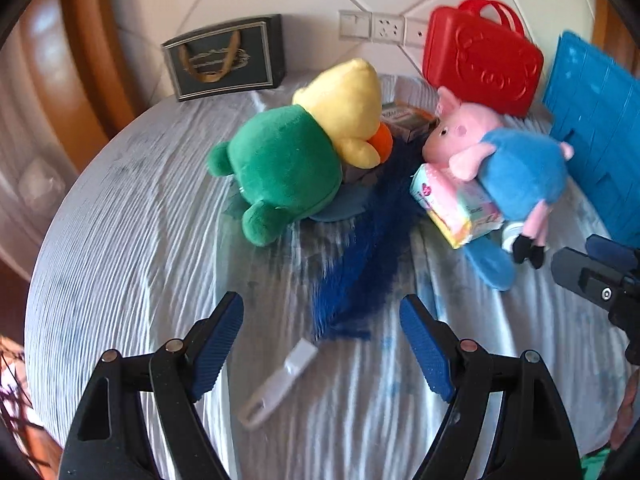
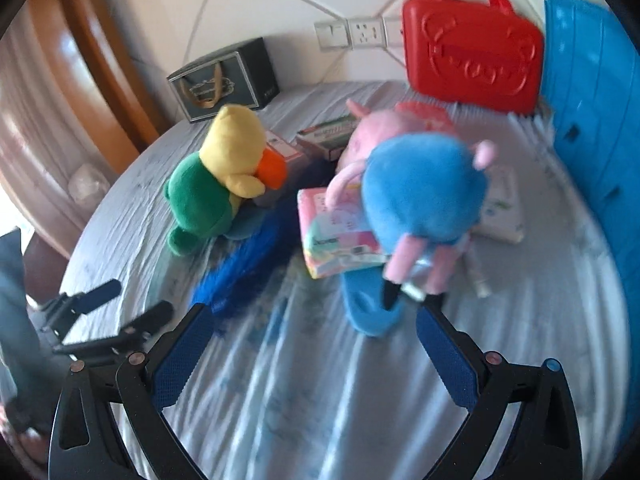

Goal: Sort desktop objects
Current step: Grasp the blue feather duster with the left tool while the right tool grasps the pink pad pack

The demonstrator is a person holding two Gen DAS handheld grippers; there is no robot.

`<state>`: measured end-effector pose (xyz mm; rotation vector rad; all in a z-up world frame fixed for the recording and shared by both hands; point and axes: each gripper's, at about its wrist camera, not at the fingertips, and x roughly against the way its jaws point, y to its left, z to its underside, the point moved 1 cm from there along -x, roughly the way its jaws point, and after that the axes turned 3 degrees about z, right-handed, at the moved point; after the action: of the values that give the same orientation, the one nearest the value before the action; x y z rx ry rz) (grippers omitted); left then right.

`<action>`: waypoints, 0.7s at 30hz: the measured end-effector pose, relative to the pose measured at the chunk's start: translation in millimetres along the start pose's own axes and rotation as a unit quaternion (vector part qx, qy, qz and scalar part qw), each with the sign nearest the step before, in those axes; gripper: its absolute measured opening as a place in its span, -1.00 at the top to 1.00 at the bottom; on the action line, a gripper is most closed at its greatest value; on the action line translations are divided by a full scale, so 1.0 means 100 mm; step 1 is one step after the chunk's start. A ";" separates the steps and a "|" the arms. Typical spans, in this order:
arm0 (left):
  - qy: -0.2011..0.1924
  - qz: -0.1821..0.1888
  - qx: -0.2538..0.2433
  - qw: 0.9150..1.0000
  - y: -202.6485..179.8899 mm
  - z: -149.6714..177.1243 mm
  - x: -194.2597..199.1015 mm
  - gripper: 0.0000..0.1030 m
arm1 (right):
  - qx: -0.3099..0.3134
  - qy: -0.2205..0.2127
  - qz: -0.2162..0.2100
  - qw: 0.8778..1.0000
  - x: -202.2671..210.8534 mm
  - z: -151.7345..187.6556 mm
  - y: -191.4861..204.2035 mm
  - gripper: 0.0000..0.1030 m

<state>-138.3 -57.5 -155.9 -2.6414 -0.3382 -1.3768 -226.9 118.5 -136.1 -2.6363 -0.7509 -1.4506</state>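
Blue-padded left gripper (image 1: pixel 322 340) and right gripper (image 2: pixel 308 344) both gape empty; the blue-bodied pink plush pig (image 2: pixel 416 196) lies at twelve o'clock.

Green-and-yellow plush duck (image 1: pixel 304 148), pink pig plush (image 1: pixel 500 160) in blue, red case (image 1: pixel 484 60), blue-padded fingers (image 1: pixel 218 344)

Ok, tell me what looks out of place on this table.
The pig plush lies slumped across a pink packet, with a blue slipper under its feet. The duck plush is toppled onto small boxes. It is a jumbled heap, not sorted.
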 end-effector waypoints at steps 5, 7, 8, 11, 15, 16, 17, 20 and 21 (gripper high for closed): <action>0.019 0.038 -0.016 0.999 -0.02 -0.10 -0.47 -0.56 | -0.039 0.020 0.013 0.999 -0.49 -0.03 -0.05 -0.93; 0.025 0.048 -0.029 0.998 -0.08 -0.11 -0.61 -0.56 | -0.053 0.026 0.019 0.998 -0.65 -0.07 -0.10 -0.91; 0.028 0.050 -0.035 0.998 -0.10 -0.13 -0.68 -0.56 | -0.056 0.025 0.024 0.998 -0.70 -0.10 -0.11 -0.91; 0.036 0.061 -0.042 0.997 -0.14 -0.20 -0.87 -0.56 | -0.053 0.020 0.044 0.997 -0.82 -0.20 -0.13 -0.91; 0.048 0.074 -0.041 0.995 -0.18 -0.31 -1.09 -0.56 | -0.050 0.026 0.068 0.996 -1.01 -0.32 -0.21 -0.92; 0.052 0.077 -0.041 0.995 -0.18 -0.34 -1.14 -0.55 | -0.048 0.028 0.070 0.996 -1.06 -0.35 -0.23 -0.92; 0.055 0.079 -0.039 0.995 -0.19 -0.37 -1.19 -0.49 | -0.046 0.028 0.071 0.996 -1.09 -0.36 -0.24 -0.93; 0.054 0.077 -0.040 0.995 -0.20 -0.42 -1.25 -0.38 | -0.037 0.041 0.073 0.996 -1.22 -0.41 -0.24 -0.93; 0.052 0.075 -0.042 0.995 -0.21 -0.44 -1.26 -0.33 | -0.032 0.047 0.073 0.996 -1.26 -0.41 -0.22 -0.93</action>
<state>-248.7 -63.7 -233.4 -2.5855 -0.0700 -1.5033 -325.0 77.4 -218.6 -2.5840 -0.5019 -1.5692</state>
